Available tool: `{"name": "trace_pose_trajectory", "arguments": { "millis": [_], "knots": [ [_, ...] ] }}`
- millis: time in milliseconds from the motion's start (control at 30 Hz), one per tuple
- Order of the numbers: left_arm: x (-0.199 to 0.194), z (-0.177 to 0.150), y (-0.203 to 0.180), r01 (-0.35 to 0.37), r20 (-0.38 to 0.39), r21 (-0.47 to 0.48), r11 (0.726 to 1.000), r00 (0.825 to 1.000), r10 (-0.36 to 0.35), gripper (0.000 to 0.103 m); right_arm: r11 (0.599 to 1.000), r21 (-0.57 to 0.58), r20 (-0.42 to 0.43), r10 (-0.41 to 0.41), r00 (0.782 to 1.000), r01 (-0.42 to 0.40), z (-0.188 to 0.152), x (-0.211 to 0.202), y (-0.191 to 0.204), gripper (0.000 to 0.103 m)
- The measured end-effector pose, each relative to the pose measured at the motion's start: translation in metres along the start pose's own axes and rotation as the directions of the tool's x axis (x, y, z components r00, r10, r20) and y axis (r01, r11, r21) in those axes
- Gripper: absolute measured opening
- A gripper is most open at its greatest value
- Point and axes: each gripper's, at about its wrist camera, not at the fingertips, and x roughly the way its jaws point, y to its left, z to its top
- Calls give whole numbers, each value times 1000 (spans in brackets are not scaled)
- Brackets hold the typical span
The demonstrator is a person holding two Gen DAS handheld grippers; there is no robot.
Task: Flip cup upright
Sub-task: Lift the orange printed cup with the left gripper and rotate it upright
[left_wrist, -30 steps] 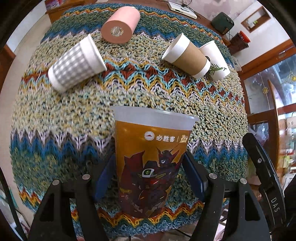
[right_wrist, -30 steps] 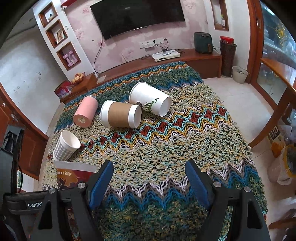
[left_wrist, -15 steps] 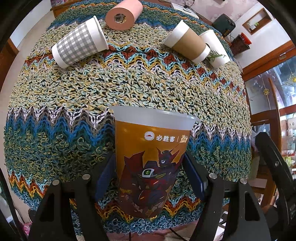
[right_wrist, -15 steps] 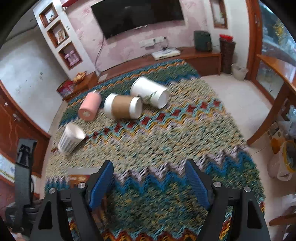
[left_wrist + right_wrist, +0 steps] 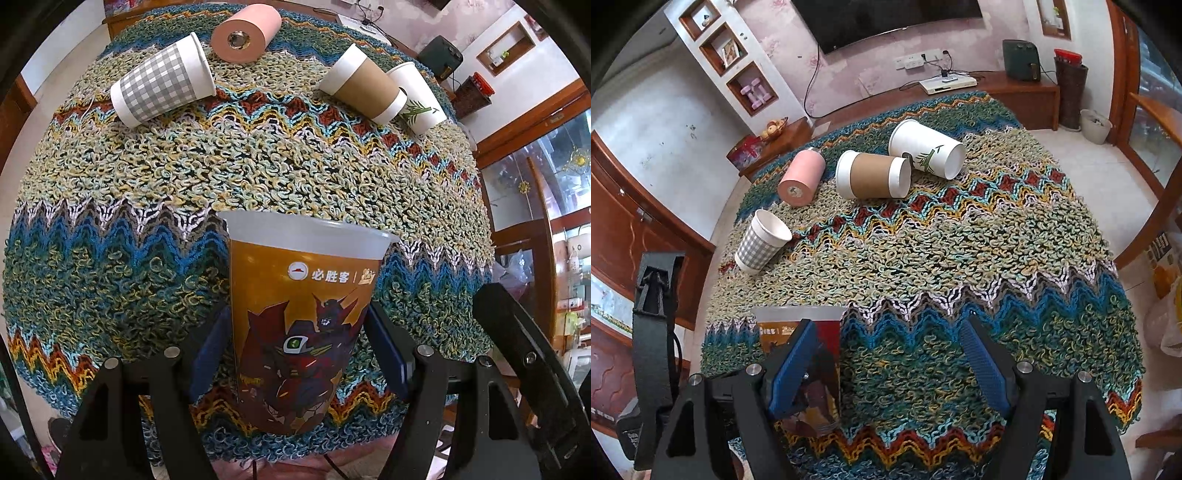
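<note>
An orange plastic cup with a robot print (image 5: 301, 325) stands upright, mouth up, between the blue pads of my left gripper (image 5: 297, 350), near the table's front edge. The pads sit at its sides; I cannot tell whether they press it. It also shows in the right wrist view (image 5: 809, 354), partly behind my right gripper's left finger. My right gripper (image 5: 890, 365) is open and empty above the cloth. A grey checked cup (image 5: 162, 85), a pink tumbler (image 5: 243, 33), a brown-sleeved cup (image 5: 365, 88) and a white leaf-print cup (image 5: 419, 98) lie on their sides.
A knitted zigzag cloth (image 5: 960, 240) covers the round table. The four lying cups are at the far side (image 5: 871, 177). A wooden cabinet (image 5: 624, 229) stands left; a TV bench (image 5: 1015, 88) and bins behind; a wooden chair (image 5: 1156, 155) at the right.
The left gripper and orange cup have drawn back toward the table's front edge. The right gripper has pulled back and swung, so the orange cup now sits behind its left finger.
</note>
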Motion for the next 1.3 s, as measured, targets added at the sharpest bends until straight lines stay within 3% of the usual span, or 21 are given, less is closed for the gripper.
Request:
{"name": "trace_pose_trajectory", "arguments": {
  "millis": [200, 467, 800, 1300],
  "knots": [
    [-1, -5, 4, -1, 16, -17, 1000, 1000, 1, 78, 999, 23, -27, 35, 999, -35, -3, 3, -2, 80],
    [-11, -10, 1, -16, 45, 27, 1000, 999, 15, 89, 993, 68, -62, 104, 993, -100, -2, 8, -7, 81],
    [-35, -16, 9, -45, 97, 60, 997, 995, 39, 89, 975, 106, -124, 209, 970, -196, 0, 15, -3, 81],
    [-27, -19, 22, -85, 90, 68, 994, 993, 79, 89, 970, 81, -231, 241, 943, -228, 0, 46, 22, 81]
  ]
}}
